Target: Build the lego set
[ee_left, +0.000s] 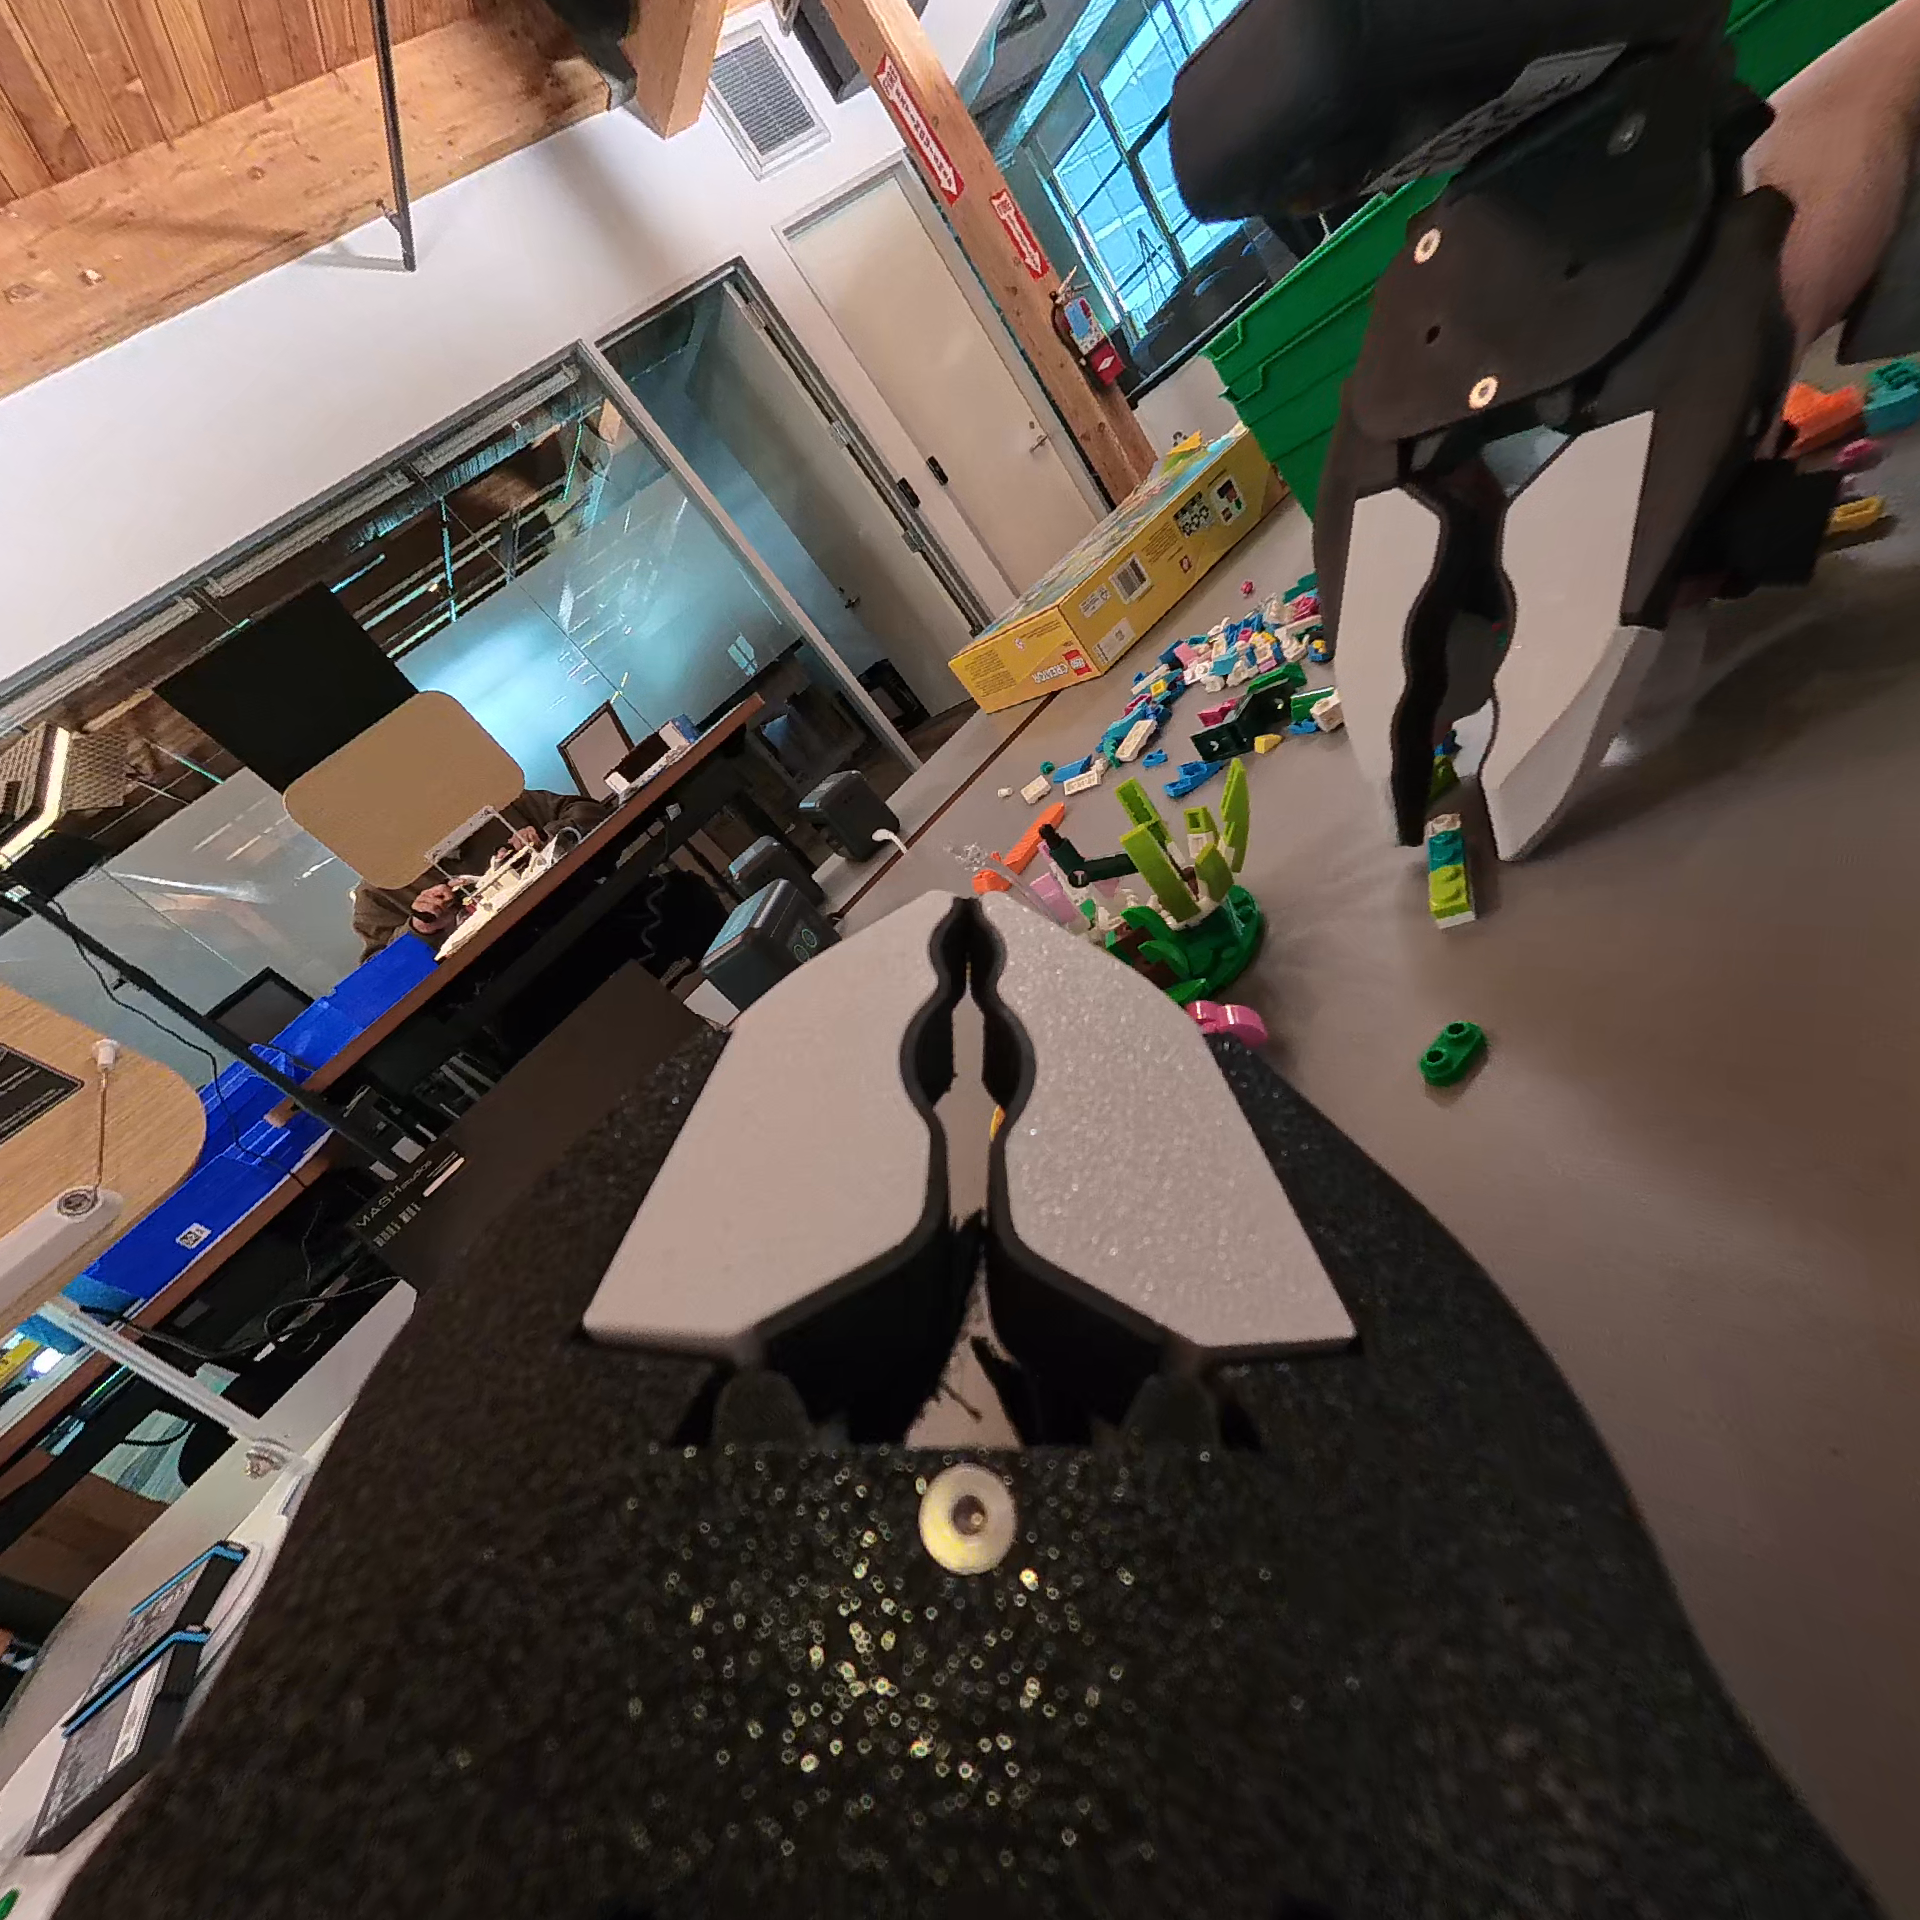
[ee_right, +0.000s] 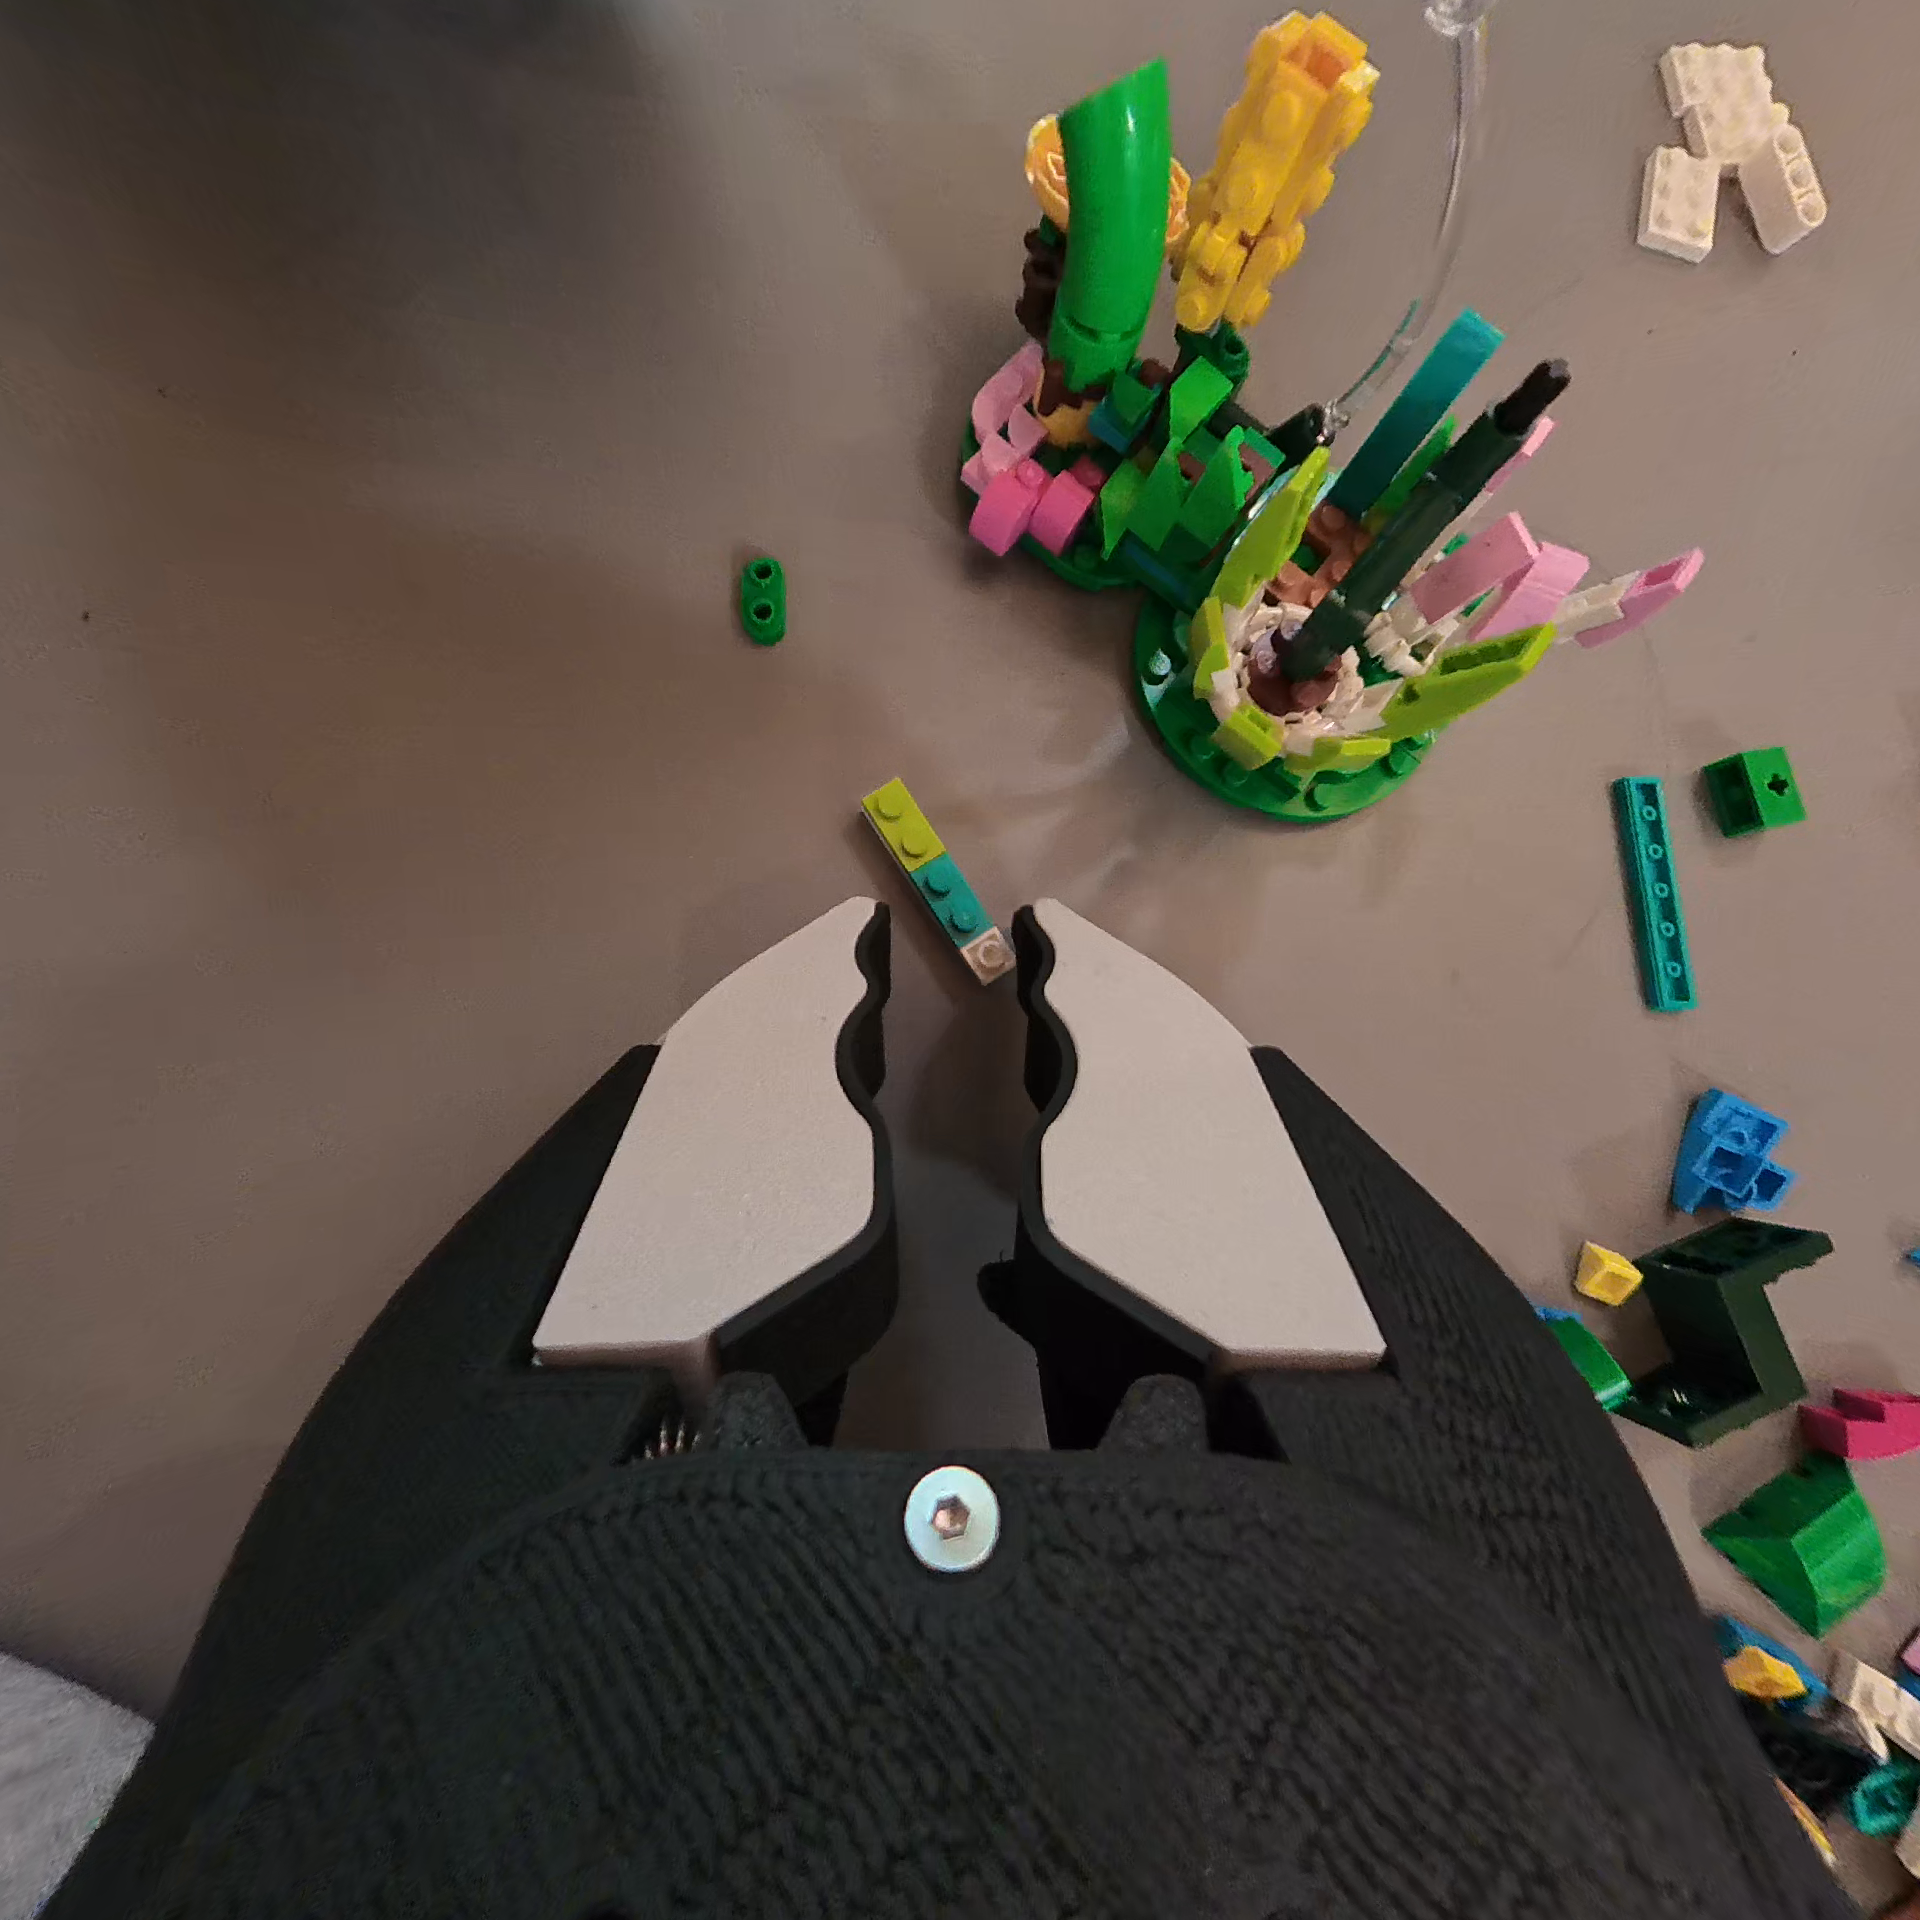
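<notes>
Your right gripper (ee_right: 951, 940) points down at the grey tabletop (ee_right: 416, 520) with its jaws part-open, and the near end of a short brick strip (ee_right: 935, 883) (lime, teal, then a white stud) lies between the fingertips. The white end sits right against the right-hand pad (ee_right: 1029, 966); the left-hand pad stands clear of it, so nothing is pinched: the strip rests flat on the tabletop, not in your grasp. It lies at a slant to the fingers, which is probably why only one pad meets it.

Your left gripper (ee_left: 971, 920) is clenched with nothing visible between its pads, held low over the tabletop and aimed past the flower model (ee_left: 1184, 904) toward the room.

Outward from the strip: a small green two-hole piece (ee_right: 764, 601) lies alone toward the open side of the tabletop. The flower model on its round green base (ee_right: 1299, 665) stands beyond the strip, joined to a second build with a yellow bloom (ee_right: 1273, 177). Loose bricks (ee_right: 1745, 1351) crowd the right edge, seemingly kept as a supply, with a yellow box (ee_left: 1122, 592) and green bins (ee_left: 1309, 364) at the far edge.
</notes>
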{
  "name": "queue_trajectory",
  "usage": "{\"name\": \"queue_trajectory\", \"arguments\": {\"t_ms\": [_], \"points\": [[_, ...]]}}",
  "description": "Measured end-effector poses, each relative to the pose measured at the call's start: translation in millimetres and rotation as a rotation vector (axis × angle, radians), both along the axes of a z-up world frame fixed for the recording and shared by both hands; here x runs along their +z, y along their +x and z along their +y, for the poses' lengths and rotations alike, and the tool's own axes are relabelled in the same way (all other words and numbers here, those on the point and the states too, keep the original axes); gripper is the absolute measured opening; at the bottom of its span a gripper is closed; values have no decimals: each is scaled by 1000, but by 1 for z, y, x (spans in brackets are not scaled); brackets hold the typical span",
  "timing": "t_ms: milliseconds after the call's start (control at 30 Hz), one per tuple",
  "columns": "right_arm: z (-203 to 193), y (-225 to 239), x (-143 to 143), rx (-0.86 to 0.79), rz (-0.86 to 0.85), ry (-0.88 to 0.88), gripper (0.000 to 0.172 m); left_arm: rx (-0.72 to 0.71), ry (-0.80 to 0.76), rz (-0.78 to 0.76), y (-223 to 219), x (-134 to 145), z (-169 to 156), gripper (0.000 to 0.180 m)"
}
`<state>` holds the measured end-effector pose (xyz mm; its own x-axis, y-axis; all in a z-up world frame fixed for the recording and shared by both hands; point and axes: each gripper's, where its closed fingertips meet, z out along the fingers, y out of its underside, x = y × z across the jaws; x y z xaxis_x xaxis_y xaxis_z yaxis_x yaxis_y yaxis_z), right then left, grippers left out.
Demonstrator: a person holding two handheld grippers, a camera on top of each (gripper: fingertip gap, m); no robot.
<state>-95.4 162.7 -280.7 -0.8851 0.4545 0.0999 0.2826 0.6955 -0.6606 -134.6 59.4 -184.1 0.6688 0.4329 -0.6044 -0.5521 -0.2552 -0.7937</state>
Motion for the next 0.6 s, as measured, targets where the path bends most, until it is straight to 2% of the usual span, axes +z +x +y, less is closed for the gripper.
{"name": "queue_trajectory", "arguments": {"t_ms": [233, 433, 600], "points": [[-3, 0, 0, 11, 0, -5, 18, -2, -2, 0, 0, 0, 0, 0], [-3, 0, -1, 19, 10, 6, 7, -2, -3, 1, 0, 0, 0, 0], [-3, 1, -1, 25, 9, 6, 7, -2, -2, 2, 0, 0, 0, 0]]}}
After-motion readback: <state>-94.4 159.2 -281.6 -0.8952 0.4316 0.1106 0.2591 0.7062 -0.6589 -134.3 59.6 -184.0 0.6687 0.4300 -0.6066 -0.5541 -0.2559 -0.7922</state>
